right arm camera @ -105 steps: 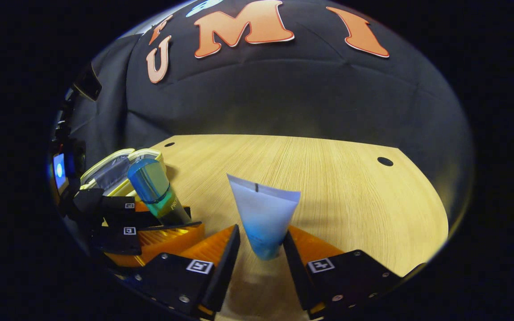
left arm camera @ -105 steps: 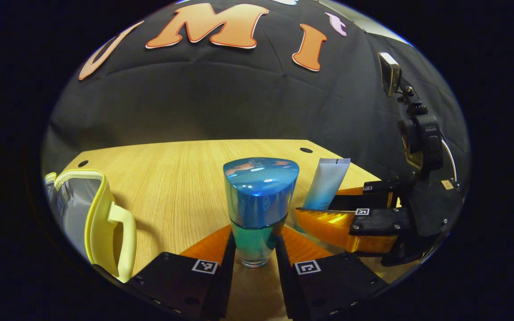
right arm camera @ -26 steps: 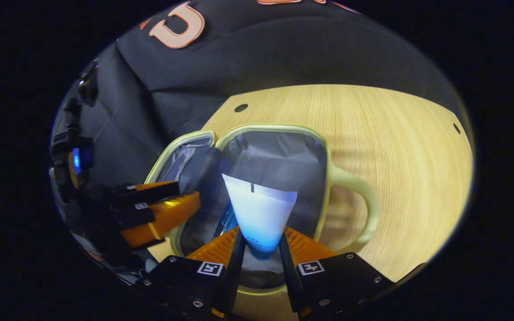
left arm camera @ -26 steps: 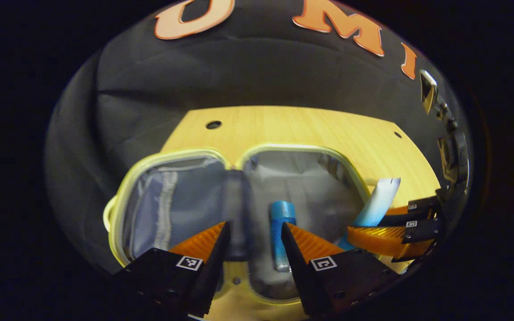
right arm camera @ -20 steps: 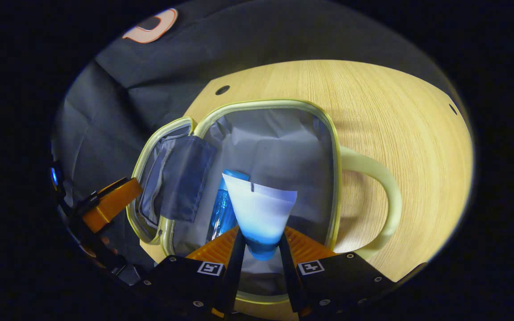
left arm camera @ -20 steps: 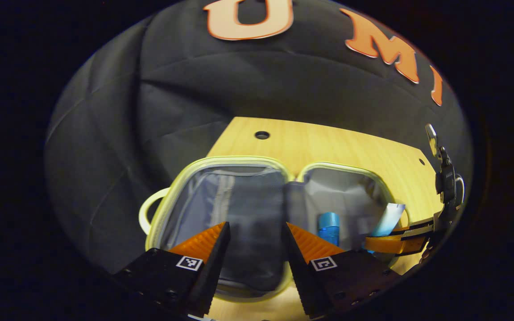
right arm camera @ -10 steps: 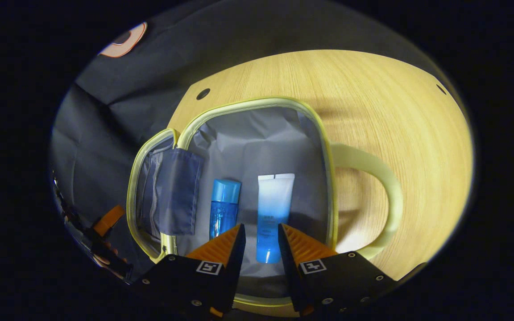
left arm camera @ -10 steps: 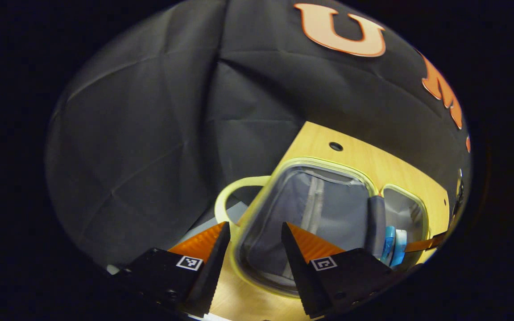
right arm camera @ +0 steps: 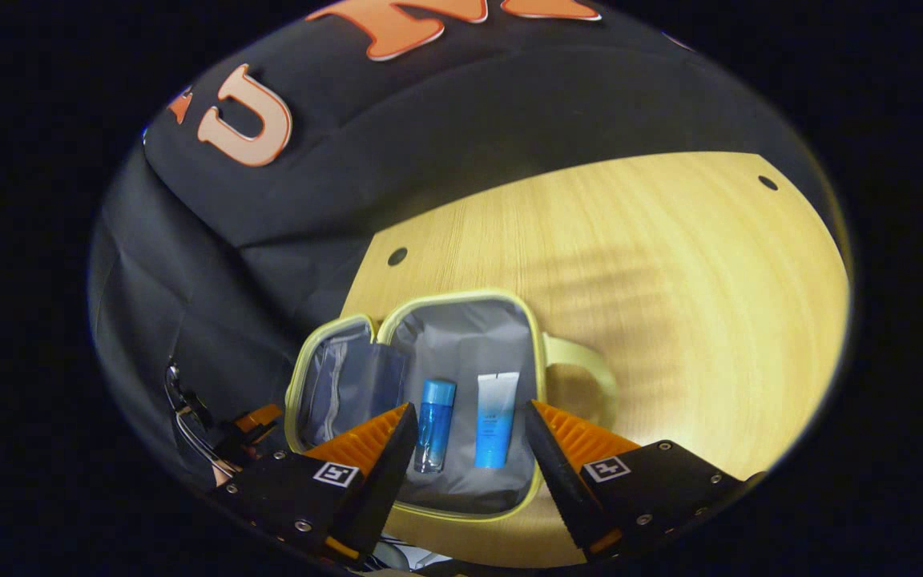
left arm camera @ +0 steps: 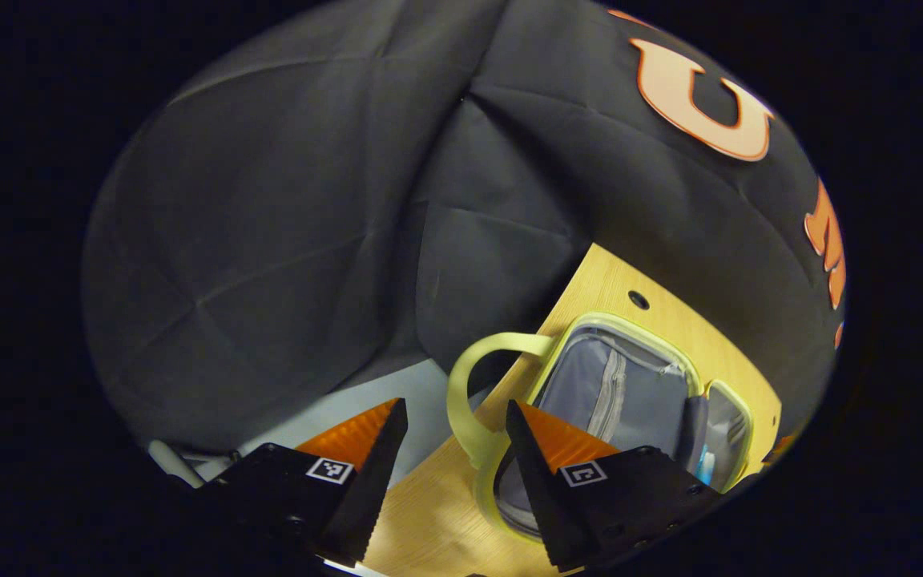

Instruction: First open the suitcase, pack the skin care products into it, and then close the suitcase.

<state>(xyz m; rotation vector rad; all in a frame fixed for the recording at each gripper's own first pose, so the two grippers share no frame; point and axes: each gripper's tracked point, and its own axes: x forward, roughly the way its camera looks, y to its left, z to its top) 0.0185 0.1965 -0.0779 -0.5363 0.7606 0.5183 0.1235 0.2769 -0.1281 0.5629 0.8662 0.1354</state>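
The yellow suitcase (right arm camera: pixel 542 353) lies open on the desk (right arm camera: pixel 670 304), a blue bottle (right arm camera: pixel 433 423) and a white tube (right arm camera: pixel 496 418) side by side in its right half; packing looks done, closing remains. Left gripper (left arm camera: pixel 452 433), jaws spread, empty, straddles the handle (left arm camera: pixel 469 393). Right gripper (right arm camera: pixel 468 449), released, hovers above.

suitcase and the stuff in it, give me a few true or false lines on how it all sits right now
1. The suitcase lies open on the table. True.
2. The blue bottle and the white tube lie side by side in one half. True.
3. The right gripper is shut on the tube. False: it is open, above the case.
4. The bottle stands upright on the table. False: it lies inside the case.
5. The left gripper is open near the case's handle. True.
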